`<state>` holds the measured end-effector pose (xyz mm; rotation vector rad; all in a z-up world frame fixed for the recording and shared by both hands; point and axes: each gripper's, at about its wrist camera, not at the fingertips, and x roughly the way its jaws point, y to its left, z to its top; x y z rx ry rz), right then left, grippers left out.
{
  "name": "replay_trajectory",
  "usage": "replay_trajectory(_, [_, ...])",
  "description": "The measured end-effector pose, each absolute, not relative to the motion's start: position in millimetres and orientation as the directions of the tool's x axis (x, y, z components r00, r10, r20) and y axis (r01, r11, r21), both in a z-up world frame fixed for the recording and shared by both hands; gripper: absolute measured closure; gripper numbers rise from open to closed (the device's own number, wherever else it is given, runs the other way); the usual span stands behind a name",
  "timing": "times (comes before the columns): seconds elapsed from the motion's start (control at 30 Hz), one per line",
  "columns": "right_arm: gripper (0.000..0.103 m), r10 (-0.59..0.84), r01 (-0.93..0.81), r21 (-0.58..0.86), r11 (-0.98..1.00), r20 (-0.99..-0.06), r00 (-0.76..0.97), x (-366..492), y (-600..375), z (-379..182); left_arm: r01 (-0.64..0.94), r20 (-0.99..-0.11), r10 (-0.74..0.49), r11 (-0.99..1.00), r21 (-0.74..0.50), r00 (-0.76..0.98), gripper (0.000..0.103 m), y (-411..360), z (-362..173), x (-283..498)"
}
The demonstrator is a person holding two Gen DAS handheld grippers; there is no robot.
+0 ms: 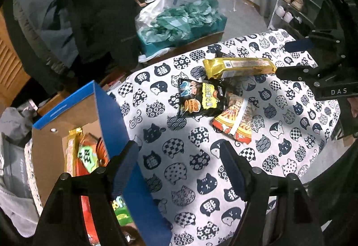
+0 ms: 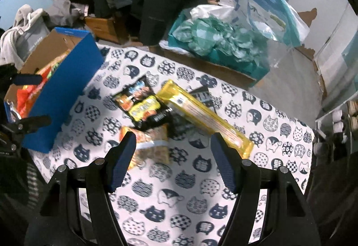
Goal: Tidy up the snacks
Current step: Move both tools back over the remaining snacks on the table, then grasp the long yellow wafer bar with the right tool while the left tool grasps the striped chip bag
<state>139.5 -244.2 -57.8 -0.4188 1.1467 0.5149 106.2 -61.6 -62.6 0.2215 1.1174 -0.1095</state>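
Left wrist view: left gripper (image 1: 179, 167) has its fingers spread w/ nothing between them, straddling the near wall of the blue cardboard box (image 1: 107, 107) on the left, which has snack packs inside. Three snacks lie mid-table on the cat-print tablecloth (image 1: 201, 190): long yellow pack (image 1: 239, 67), black chip bag (image 1: 201, 98), orange snack bag (image 1: 237, 120). Right gripper (image 2: 173, 161) also spread and empty, above the orange bag and yellow pack.
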Motion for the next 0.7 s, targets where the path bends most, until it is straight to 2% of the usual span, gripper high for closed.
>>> replay_trajectory(0.43, [0.034, 0.124, -0.667, -0.081, 0.741, -0.959, 0.254, 186.7, -270.7, -98.0, 0.228, -0.913, 0.001, 0.968, 0.103, 0.409, 0.026, -81.4, -94.5, 153.7])
replay_trajectory(0.7, [0.034, 0.088, -0.722, -0.110, 0.683, -0.969, 0.231, 210.1, -264.6, -138.3, 0.186, -0.924, -0.057, 0.982, 0.016, 0.378, 0.026, -76.8, -119.6, 186.5])
